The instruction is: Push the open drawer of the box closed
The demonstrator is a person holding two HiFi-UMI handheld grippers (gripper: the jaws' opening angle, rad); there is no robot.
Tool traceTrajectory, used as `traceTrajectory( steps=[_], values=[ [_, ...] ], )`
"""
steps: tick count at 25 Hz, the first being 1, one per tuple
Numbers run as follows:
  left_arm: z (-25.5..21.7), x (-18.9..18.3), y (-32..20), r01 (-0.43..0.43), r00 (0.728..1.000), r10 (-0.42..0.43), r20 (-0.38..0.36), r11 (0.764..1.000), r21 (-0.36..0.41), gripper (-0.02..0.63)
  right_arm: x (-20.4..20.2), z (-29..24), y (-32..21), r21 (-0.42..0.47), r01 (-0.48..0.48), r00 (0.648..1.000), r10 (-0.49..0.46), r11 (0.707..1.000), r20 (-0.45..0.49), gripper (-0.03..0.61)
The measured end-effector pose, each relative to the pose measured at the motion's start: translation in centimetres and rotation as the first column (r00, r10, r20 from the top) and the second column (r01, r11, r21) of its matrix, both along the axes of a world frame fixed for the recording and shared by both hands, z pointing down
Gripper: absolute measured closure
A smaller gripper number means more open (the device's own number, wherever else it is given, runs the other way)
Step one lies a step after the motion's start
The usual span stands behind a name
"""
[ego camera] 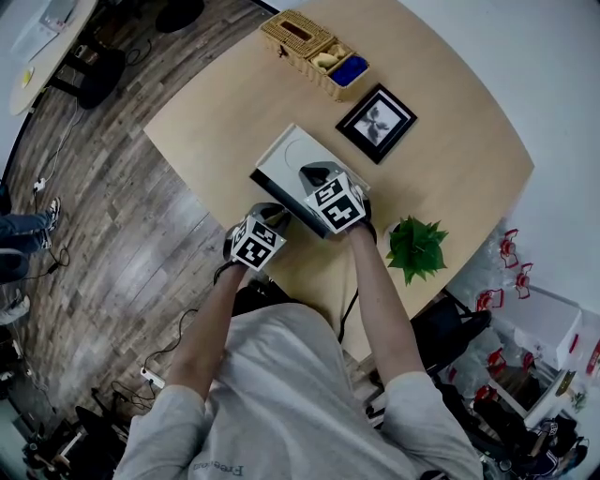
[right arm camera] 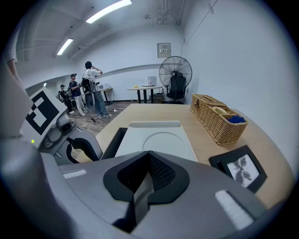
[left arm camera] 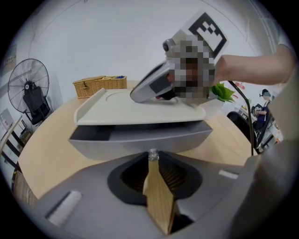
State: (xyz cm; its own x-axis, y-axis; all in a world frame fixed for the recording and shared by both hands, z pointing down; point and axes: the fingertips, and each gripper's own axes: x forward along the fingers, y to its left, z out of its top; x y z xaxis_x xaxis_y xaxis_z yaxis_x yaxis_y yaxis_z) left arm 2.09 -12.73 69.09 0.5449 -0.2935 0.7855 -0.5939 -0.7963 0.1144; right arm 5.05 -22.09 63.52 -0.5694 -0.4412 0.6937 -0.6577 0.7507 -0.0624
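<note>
Lies flat on the wooden table (ego camera: 450, 159): low pale-grey box (left arm camera: 140, 109), top slab marked with a shallow round recess. Grey drawer (left arm camera: 140, 140) stands partway out from under the top, front panel jutting beyond it, dark gap along its upper edge.

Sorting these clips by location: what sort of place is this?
Probably an office or lab workroom: strip lights on the ceiling, a standing fan beside a desk, and people standing in the background.
</note>
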Motion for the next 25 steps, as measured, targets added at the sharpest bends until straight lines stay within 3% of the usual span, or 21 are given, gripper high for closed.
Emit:
traceTrajectory(
  steps=[25],
  values=[
    [0.0, 1.9, -2.1, -0.011, 1.000, 0.011, -0.013, 1.000, 0.000, 0.489, 0.0, 0.0, 0.1, -0.005, 0.006, 1.000, -0.006, 1.000, -0.001, 0.577]
  ],
)
